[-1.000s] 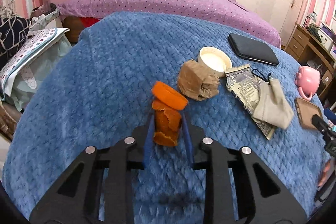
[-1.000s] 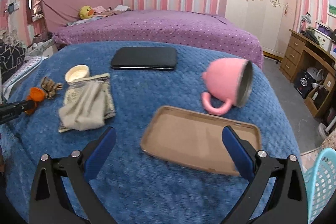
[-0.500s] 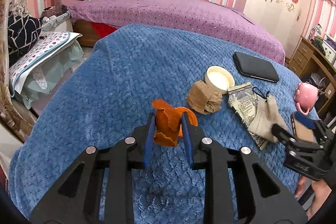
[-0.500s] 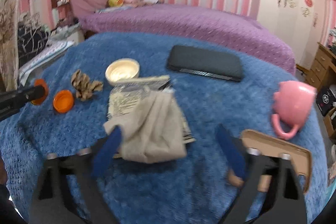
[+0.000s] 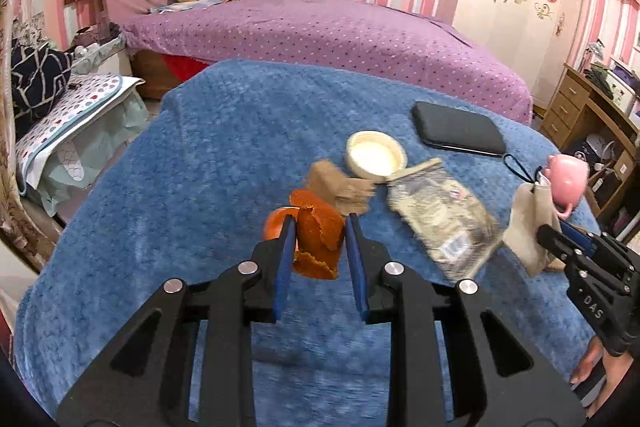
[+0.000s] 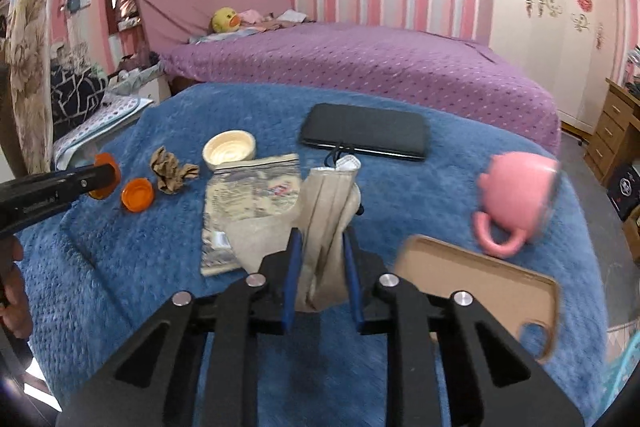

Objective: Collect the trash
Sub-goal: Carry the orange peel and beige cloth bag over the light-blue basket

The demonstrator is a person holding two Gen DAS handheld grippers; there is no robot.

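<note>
My left gripper (image 5: 319, 239) is shut on a piece of orange peel (image 5: 318, 243) and holds it above the blue blanket (image 5: 200, 167). A second orange piece (image 6: 137, 194) lies on the blanket beside a crumpled brown paper (image 6: 172, 170). My right gripper (image 6: 320, 247) is shut on a beige face mask (image 6: 328, 211) and lifts it off a printed plastic packet (image 6: 248, 199). The mask also shows in the left wrist view (image 5: 532, 223), held by the right gripper (image 5: 560, 247).
A cream bowl (image 6: 229, 149), a black case (image 6: 364, 136), a pink mug (image 6: 516, 193) on its side and a brown tray (image 6: 480, 283) lie on the blanket. A purple bed (image 6: 360, 55) stands behind. A wooden desk (image 5: 592, 115) is at right.
My right gripper moved left from the tray, closed on the face mask and lifted it. My left gripper rose with the orange peel, leaving the other orange piece on the blanket.
</note>
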